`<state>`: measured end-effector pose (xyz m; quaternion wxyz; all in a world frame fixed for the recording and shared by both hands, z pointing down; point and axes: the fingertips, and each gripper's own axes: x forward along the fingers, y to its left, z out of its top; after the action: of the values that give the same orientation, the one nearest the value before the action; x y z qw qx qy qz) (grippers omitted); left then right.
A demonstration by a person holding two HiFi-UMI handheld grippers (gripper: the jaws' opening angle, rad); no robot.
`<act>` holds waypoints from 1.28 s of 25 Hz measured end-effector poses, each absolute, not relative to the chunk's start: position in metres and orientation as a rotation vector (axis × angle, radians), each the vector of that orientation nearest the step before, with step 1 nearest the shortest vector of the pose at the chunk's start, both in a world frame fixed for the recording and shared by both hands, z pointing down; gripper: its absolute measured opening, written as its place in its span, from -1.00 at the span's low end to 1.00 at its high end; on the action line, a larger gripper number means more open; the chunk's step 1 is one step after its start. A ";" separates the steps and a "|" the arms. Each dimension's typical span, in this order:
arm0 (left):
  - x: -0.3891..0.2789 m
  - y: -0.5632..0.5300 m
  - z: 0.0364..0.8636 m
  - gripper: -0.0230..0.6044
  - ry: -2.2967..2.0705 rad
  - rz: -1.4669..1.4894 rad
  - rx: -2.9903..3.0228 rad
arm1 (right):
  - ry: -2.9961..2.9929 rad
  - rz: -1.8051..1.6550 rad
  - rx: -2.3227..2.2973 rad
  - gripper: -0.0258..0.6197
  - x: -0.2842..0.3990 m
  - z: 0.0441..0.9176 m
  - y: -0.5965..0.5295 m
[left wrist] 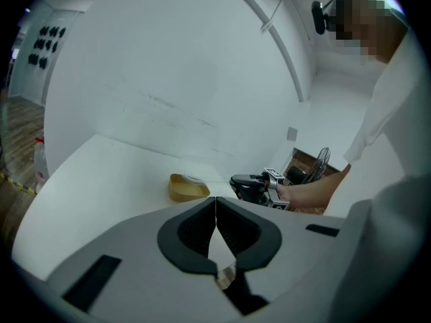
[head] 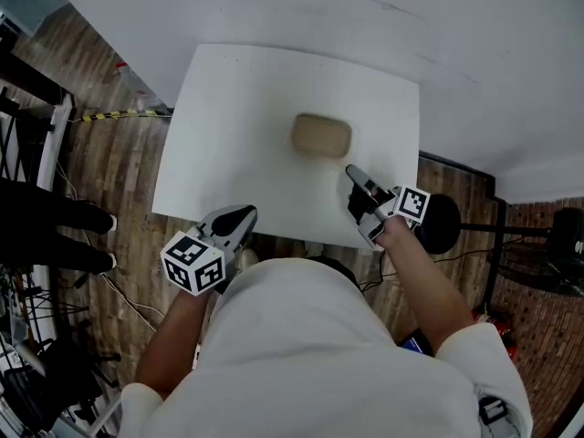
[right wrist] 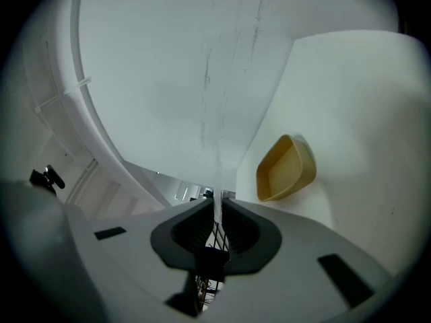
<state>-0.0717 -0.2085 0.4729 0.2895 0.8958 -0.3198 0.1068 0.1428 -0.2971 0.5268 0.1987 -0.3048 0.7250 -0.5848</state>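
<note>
Head view | tan tray (head: 321, 136) just beyond right tool (head: 352, 172) (jaws pressed together, empty)

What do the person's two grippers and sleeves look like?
The left gripper and the right gripper each have a light grey body with two black ribbed pads and carry a white cube with black square markers. The person wears a white top with short sleeves.
</note>
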 end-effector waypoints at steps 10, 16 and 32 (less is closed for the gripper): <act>-0.135 -0.194 0.458 -0.87 -0.912 0.171 2.383 | 2.047 -1.643 -0.777 -0.78 0.091 0.497 -0.239; -0.175 -0.185 0.464 -0.87 -0.914 0.158 2.372 | 2.045 -1.659 -0.768 -0.78 0.059 0.494 -0.203; -0.197 -0.166 0.474 -0.87 -0.788 0.159 2.414 | 2.018 -1.620 -0.798 -0.79 0.021 0.478 -0.121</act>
<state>-0.1972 -0.1663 0.4739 0.2941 0.9069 -0.2959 0.0597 0.0209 -0.1211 0.4778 0.2152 -0.2877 0.7279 -0.5841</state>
